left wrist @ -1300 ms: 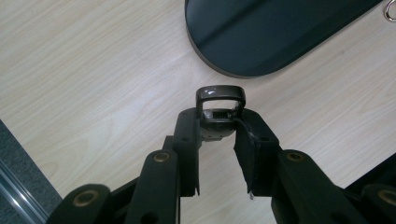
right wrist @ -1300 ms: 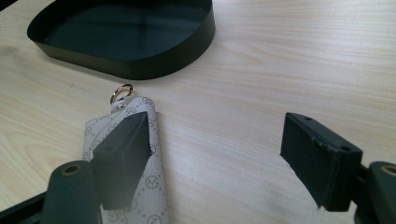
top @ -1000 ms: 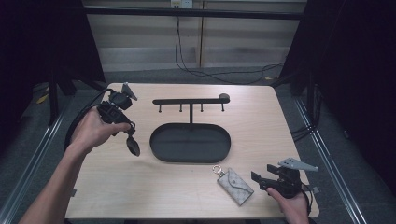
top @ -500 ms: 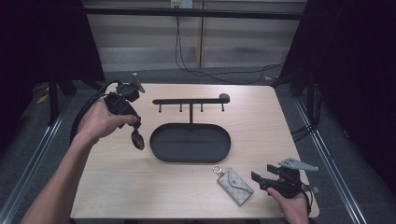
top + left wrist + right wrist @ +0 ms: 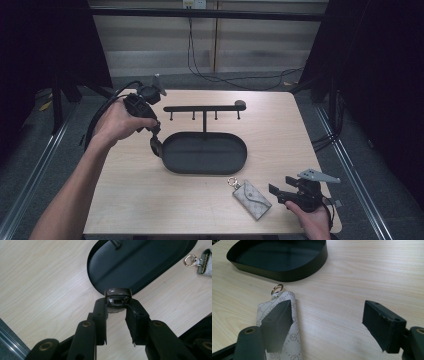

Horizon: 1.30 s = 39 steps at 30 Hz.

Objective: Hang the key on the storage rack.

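Left gripper (image 5: pixel 152 135), clamping a dark fob (image 5: pixel 118 296), reached tray rim (image 5: pixel 167 142); right gripper (image 5: pixel 280 192) agape

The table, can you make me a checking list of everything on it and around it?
Surface: light wooden table, bare apart from the things listed.
Job's things: black oval tray with a hook rail standing above it; patterned grey key pouch with a metal ring lying flat in front of the tray; small dark key fob held over the tray's edge.
Clutter: nothing seen.
Grippers: left gripper has its fingers shut on the key fob; right gripper is open, beside the key pouch.
Cables: one black cable trails from the left gripper; more cables hang behind the table.
Surroundings: dark curtains, grey floor.
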Each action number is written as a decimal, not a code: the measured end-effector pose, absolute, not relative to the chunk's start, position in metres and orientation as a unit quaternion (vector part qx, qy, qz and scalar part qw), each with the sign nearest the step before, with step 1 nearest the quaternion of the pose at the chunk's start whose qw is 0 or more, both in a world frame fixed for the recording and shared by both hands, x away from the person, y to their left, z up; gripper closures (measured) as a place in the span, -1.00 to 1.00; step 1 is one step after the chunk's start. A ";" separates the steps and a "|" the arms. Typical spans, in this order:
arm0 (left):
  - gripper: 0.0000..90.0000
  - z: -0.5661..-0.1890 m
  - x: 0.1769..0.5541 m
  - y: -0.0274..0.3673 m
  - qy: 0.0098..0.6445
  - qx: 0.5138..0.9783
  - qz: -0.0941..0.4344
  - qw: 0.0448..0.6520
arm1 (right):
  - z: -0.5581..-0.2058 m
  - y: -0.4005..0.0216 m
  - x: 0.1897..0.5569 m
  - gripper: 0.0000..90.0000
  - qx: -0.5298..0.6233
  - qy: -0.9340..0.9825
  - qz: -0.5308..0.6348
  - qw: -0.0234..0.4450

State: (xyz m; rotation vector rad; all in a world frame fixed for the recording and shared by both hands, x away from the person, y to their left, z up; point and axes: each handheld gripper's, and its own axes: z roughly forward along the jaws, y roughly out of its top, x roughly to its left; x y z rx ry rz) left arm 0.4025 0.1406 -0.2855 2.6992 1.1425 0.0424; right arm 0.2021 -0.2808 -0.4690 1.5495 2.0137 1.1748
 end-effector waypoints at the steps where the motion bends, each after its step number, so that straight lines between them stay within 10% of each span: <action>1: 0.57 -0.285 0.404 0.137 0.387 0.916 0.017 0.103 | -0.469 -0.281 0.202 -0.47 0.546 0.709 0.413 0.170; 39: 0.57 -0.311 0.442 0.095 0.416 0.906 0.022 0.067 | -0.469 -0.280 0.203 -0.48 0.539 0.717 0.412 0.159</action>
